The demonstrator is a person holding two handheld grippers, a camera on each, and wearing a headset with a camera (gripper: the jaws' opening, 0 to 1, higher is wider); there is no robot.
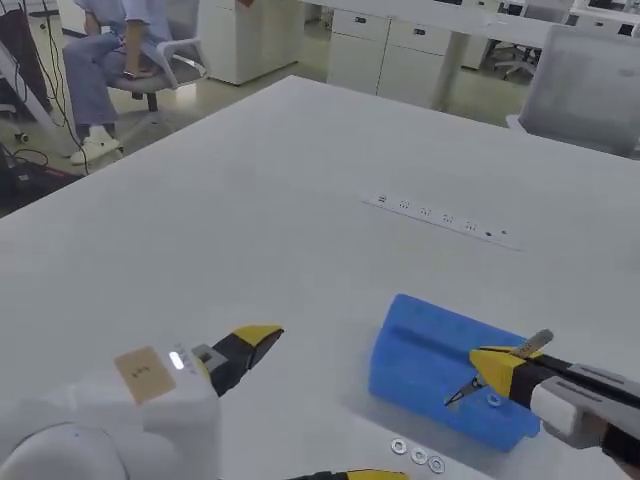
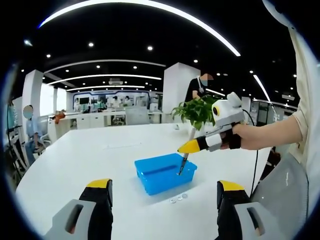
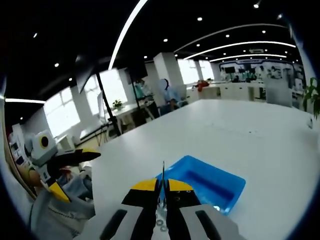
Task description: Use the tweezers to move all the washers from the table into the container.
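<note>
A blue container [image 1: 430,362] stands on the white table [image 1: 250,220], toward its near right side. My right gripper [image 1: 500,366] is shut on metal tweezers [image 1: 465,390], whose tips point down into the container; a small washer [image 1: 493,401] seems to lie inside. Three washers [image 1: 419,455] rest on the table just in front of the container. My left gripper [image 1: 310,405] hovers open at the near left, nothing between its jaws. From the left gripper [image 2: 165,186], the container [image 2: 164,172], washers [image 2: 178,198] and tweezers [image 2: 184,161] show ahead. The right gripper [image 3: 162,184] looks along the tweezers [image 3: 163,172] at the container [image 3: 205,182].
A flush power strip [image 1: 440,218] is set into the table beyond the container. A person sits on an office chair [image 1: 150,75] at the far left, and a grey chair [image 1: 590,90] stands at the far right edge. A potted plant [image 2: 195,111] stands behind the right gripper.
</note>
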